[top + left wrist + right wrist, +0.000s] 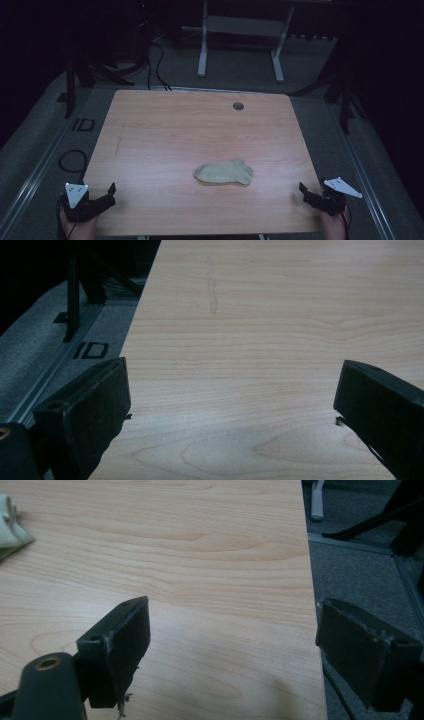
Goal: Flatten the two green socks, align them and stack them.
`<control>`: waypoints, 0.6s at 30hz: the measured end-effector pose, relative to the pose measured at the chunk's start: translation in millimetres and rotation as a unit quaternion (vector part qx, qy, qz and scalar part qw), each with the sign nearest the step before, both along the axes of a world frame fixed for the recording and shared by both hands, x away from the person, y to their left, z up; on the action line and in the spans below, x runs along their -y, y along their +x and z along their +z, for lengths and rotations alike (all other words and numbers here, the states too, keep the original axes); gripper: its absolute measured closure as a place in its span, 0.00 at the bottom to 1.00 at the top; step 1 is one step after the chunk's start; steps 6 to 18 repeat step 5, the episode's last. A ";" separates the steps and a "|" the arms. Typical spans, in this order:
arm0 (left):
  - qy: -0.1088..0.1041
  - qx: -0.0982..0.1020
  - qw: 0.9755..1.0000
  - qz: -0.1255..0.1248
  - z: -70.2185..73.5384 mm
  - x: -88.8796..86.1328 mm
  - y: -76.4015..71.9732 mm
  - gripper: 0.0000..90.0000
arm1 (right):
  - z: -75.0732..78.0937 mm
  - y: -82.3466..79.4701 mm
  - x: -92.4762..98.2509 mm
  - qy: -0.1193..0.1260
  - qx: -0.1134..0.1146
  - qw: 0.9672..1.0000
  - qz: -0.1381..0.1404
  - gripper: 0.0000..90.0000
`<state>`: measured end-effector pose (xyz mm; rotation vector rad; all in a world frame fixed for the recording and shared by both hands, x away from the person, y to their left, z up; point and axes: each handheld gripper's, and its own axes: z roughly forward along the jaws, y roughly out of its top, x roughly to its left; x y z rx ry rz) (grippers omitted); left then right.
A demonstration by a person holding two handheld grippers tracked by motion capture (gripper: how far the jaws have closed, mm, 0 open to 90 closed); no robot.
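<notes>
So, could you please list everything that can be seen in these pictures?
sock: one, pale beige-green, lying on the table a little right of centre, nearer the person's edge
table: one, light wood
grommet: one, grey, round, at the table's far edge
desk frame: one, white, on the floor beyond the table
cable: one, black, looped on the grey floor at left
left gripper: one, black, open, at the near left corner
right gripper: one, black, open, at the near right corner
</notes>
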<state>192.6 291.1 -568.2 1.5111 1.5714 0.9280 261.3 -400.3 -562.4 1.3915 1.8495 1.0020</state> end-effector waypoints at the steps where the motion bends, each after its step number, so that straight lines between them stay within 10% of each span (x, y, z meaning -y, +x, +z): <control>1: 0.001 0.000 1.000 0.002 0.1 0.2 0.0 0.02 | 0.0 0.0 0.1 0.001 0.000 1.000 0.000 0.16; 18: -0.002 0.000 1.000 0.008 -0.6 -0.3 0.1 0.02 | -1.0 0.6 -0.4 -0.002 -0.003 1.000 0.003 0.16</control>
